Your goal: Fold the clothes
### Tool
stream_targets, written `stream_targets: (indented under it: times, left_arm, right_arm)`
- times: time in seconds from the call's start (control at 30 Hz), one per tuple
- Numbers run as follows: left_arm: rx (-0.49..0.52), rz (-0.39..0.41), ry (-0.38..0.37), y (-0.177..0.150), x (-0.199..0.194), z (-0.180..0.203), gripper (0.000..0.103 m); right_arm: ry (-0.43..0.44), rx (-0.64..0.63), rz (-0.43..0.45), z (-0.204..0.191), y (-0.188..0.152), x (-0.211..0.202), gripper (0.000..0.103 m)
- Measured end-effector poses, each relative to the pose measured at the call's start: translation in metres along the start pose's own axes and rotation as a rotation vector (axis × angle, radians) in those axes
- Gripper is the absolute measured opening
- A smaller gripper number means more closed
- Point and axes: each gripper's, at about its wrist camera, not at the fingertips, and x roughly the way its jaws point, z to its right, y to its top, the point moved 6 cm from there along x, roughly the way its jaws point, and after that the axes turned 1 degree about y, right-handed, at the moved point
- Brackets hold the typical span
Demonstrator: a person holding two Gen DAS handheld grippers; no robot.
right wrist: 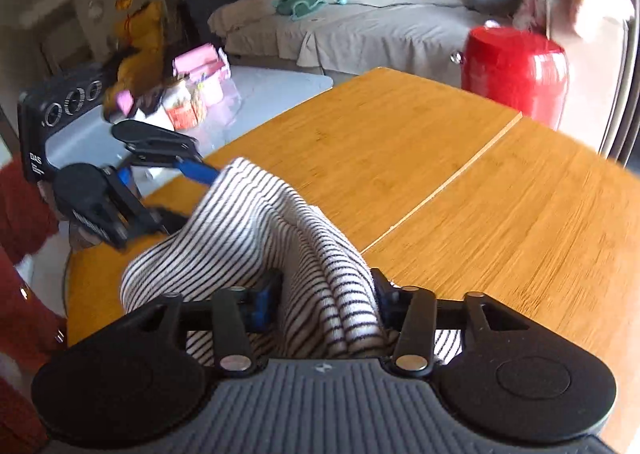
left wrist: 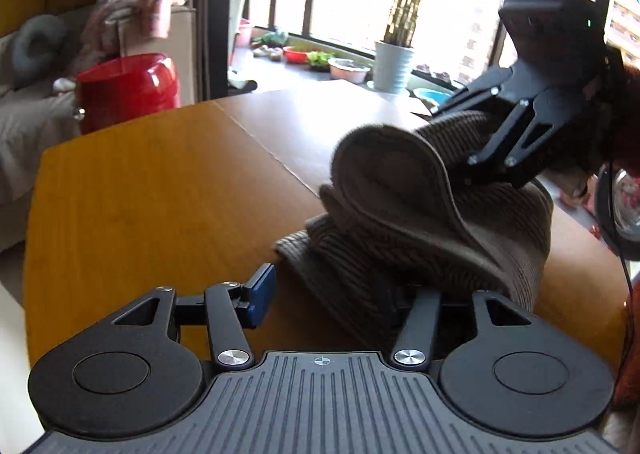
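Striped ribbed knit garment lies bunched on the wooden table, soft and floppy, probably best taken by an edge. Right gripper has jaws spread around a fold; left gripper jaws also stand apart, cloth covering one.

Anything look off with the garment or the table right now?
Nothing damaged or spilled. The striped garment sits bunched in a lumpy heap near the wooden table's edge, not flat, with folds between both grippers' fingers. The red container beyond the table stands upright.
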Motion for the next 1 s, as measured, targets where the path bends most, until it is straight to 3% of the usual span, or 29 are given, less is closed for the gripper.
stream_targets:
  times: [0.03, 0.1, 0.2, 0.37, 0.5, 0.53, 0.57, 0.67, 0.73, 0.87, 1.0]
  left_arm:
    - [-0.031, 0.030, 0.001, 0.005, -0.009, -0.005, 0.065]
    - [-0.079, 0.098, -0.011, 0.017, -0.028, -0.010, 0.067]
    - [-0.080, 0.197, -0.086, 0.037, -0.044, 0.007, 0.073]
    - [0.048, 0.186, -0.257, 0.044, -0.023, 0.072, 0.083]
    - [0.104, 0.105, -0.187, 0.028, 0.011, 0.084, 0.084]
    - [0.104, 0.085, -0.155, 0.024, 0.018, 0.081, 0.083]
    - [0.097, 0.074, -0.133, 0.022, 0.022, 0.077, 0.083]
    - [0.059, 0.067, -0.128, 0.018, 0.020, 0.067, 0.082]
    - [0.050, 0.067, -0.130, 0.017, 0.019, 0.064, 0.082]
    - [0.075, 0.049, -0.113, 0.017, 0.029, 0.061, 0.083]
    - [0.028, 0.026, -0.094, 0.015, 0.029, 0.056, 0.084]
  right_arm:
    - [0.004, 0.021, 0.007, 0.005, -0.001, 0.002, 0.062]
    - [0.008, 0.042, 0.027, 0.010, -0.005, -0.002, 0.064]
    - [-0.017, 0.052, 0.063, 0.011, 0.001, -0.004, 0.067]
    - [-0.133, 0.020, 0.157, 0.009, 0.015, -0.028, 0.074]
    - [-0.328, 0.004, 0.332, 0.010, 0.019, -0.078, 0.071]
    - [-0.364, -0.005, 0.377, 0.008, 0.018, -0.090, 0.058]
    - [-0.357, 0.002, 0.410, 0.003, 0.013, -0.100, 0.045]
    - [-0.215, 0.063, 0.445, -0.011, -0.002, -0.100, 0.042]
    - [-0.184, 0.120, 0.398, -0.005, -0.018, -0.079, 0.042]
    - [-0.279, 0.211, 0.302, 0.027, -0.048, -0.025, 0.046]
    - [-0.256, 0.252, 0.312, 0.035, -0.048, -0.026, 0.047]
